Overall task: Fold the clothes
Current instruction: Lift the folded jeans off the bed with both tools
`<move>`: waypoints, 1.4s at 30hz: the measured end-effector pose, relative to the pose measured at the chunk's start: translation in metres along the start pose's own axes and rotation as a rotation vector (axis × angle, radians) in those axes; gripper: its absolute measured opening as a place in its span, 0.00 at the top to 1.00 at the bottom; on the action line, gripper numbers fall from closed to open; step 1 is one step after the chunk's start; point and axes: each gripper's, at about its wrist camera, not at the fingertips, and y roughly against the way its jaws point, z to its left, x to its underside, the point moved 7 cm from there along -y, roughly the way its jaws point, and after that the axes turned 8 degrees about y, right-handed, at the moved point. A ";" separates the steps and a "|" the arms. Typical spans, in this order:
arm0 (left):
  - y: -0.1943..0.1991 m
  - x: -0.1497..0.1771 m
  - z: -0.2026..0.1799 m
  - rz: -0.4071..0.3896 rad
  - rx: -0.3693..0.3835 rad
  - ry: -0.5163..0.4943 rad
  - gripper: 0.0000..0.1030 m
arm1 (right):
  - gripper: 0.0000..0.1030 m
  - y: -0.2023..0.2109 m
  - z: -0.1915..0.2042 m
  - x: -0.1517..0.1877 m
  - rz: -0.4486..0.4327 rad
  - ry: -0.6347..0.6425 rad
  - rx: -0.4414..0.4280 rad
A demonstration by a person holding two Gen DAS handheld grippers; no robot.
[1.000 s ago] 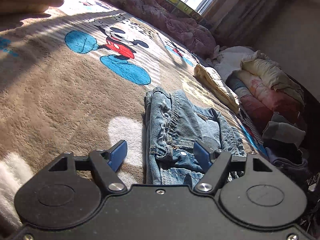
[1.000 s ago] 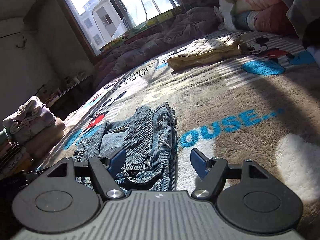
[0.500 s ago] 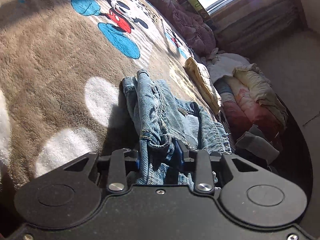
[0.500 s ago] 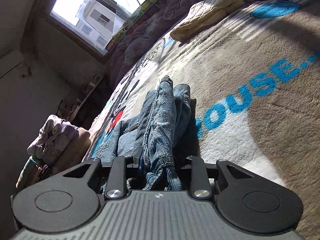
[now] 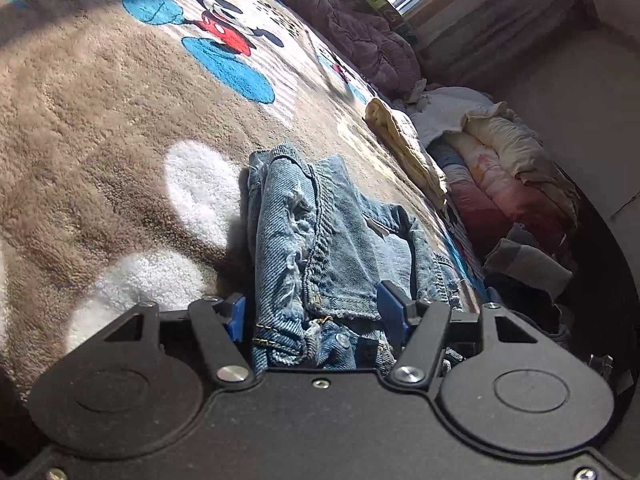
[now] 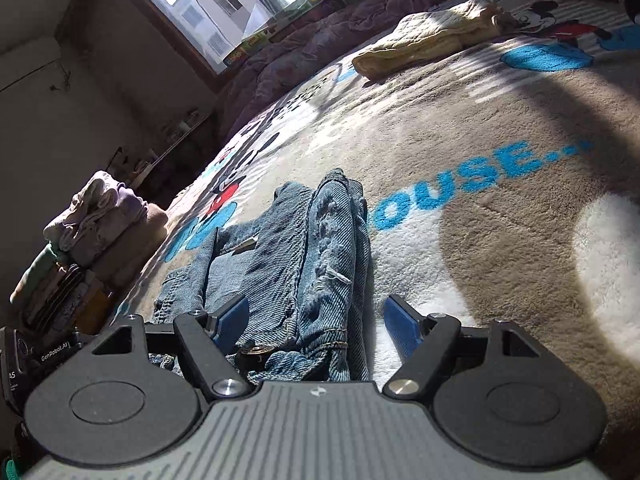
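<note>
Left wrist view, jeans (image 5: 320,240), yellow garment (image 5: 404,148) beyond, bedding pile (image 5: 508,168)

A bed under a tan cartoon-mouse blanket (image 5: 100,112) carries crumpled blue jeans (image 5: 320,236) and, well apart, a folded yellow garment (image 5: 404,148).

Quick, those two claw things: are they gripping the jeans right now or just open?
Left gripper: open, blue pads apart on either side of the jeans, not pinching.
Right gripper: open, pads also apart around the jeans.

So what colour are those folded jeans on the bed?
Faded light blue denim jeans, frayed and distressed; clearest in the left wrist view.
</note>
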 end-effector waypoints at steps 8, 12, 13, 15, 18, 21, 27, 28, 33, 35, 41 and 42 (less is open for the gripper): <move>0.013 0.000 -0.005 -0.020 0.084 0.040 0.76 | 0.66 -0.006 0.009 0.003 -0.041 -0.097 -0.112; 0.047 -0.004 -0.012 -0.056 0.096 0.020 0.78 | 0.71 -0.003 0.016 0.004 -0.054 -0.167 -0.198; 0.057 -0.006 -0.011 -0.071 0.098 0.026 0.78 | 0.72 -0.001 0.022 0.004 -0.050 -0.173 -0.219; 0.078 -0.010 -0.010 -0.101 0.102 0.038 0.78 | 0.72 0.002 0.037 0.004 -0.047 -0.182 -0.272; 0.116 -0.021 -0.006 -0.162 0.115 0.073 0.79 | 0.72 0.004 0.065 0.001 -0.056 -0.190 -0.364; 0.159 -0.040 -0.004 -0.251 0.131 0.106 0.80 | 0.72 0.001 0.103 -0.009 -0.059 -0.190 -0.453; 0.243 -0.096 0.009 -0.462 0.182 0.175 0.80 | 0.72 -0.025 0.201 -0.048 -0.028 -0.129 -0.621; 0.254 -0.104 0.012 -0.493 0.190 0.188 0.80 | 0.72 -0.031 0.220 -0.057 -0.020 -0.113 -0.649; 0.325 -0.161 0.035 -0.677 0.218 0.260 0.80 | 0.72 -0.068 0.321 -0.100 0.036 -0.013 -0.789; 0.348 -0.183 0.045 -0.739 0.216 0.276 0.80 | 0.72 -0.085 0.361 -0.114 0.066 0.024 -0.839; 0.394 -0.241 0.066 -0.856 0.203 0.292 0.80 | 0.73 -0.135 0.458 -0.140 0.144 0.045 -0.947; 0.398 -0.250 0.069 -0.866 0.199 0.293 0.80 | 0.73 -0.141 0.467 -0.142 0.152 0.041 -0.956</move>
